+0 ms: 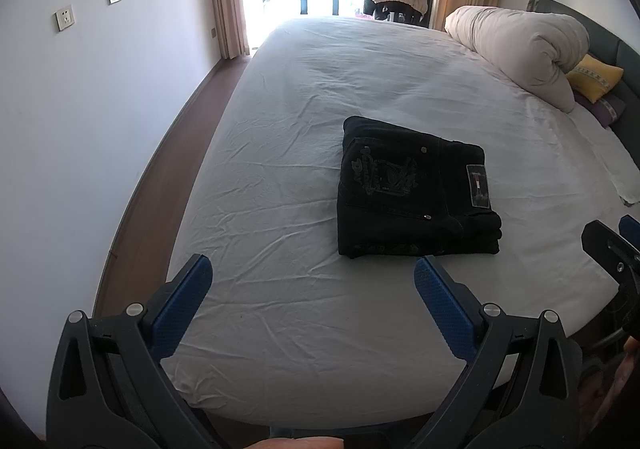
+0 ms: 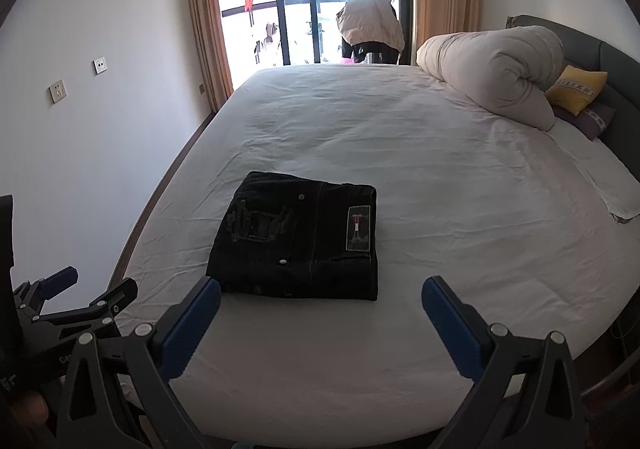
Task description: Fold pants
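Black pants [image 1: 412,189] lie folded into a compact rectangle on the white bed sheet [image 1: 300,97], pocket embroidery and a waistband label facing up. In the right wrist view the same pants [image 2: 300,237] sit just beyond the fingers. My left gripper [image 1: 312,269] hovers open above the bed's near edge, short of the pants and slightly left of them, holding nothing. My right gripper [image 2: 320,291] is open too, empty, its blue pads [image 2: 448,325] spread wide in front of the pants. Each gripper shows at the edge of the other's view: right gripper [image 1: 616,241], left gripper [image 2: 96,289].
A rolled beige duvet [image 1: 520,45] and a yellow pillow [image 1: 594,77] lie at the bed's far right by the dark headboard [image 2: 612,61]. A folded white cloth [image 2: 616,197] rests at the right edge. A wall with sockets [image 1: 64,17] runs on the left; glass balcony doors [image 2: 304,9] stand beyond.
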Motion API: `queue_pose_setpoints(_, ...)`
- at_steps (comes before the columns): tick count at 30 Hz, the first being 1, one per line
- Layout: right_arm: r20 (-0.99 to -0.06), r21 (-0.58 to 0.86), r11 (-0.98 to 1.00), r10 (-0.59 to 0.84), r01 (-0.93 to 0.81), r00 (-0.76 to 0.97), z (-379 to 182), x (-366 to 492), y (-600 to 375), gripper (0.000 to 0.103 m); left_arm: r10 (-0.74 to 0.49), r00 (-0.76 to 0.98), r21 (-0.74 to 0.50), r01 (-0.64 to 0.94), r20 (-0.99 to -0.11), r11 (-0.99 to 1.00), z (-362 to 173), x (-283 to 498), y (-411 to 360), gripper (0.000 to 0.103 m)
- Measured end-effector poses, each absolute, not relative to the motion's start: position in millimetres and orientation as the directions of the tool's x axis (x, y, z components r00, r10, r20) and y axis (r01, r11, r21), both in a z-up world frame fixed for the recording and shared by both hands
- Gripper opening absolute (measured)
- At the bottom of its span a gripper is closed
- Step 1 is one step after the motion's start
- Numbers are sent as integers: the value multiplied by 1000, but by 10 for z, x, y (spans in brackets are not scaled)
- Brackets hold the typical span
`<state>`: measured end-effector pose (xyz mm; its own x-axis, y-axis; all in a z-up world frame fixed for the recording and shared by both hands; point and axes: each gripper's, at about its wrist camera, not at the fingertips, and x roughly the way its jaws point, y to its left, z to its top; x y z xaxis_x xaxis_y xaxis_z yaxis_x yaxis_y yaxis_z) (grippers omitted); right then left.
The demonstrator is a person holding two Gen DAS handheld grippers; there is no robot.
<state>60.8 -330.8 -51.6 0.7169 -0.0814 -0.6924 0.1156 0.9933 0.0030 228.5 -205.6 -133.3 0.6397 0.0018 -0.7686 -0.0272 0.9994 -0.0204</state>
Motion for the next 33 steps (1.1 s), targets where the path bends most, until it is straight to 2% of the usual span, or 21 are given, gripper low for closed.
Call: queue_pose_setpoints(33, -696, -2, 993, -83, 114, 713, -520, 599, -3304, 103, 7, 645, -17, -31, -764, 999, -1334, 2294, -2080, 103)
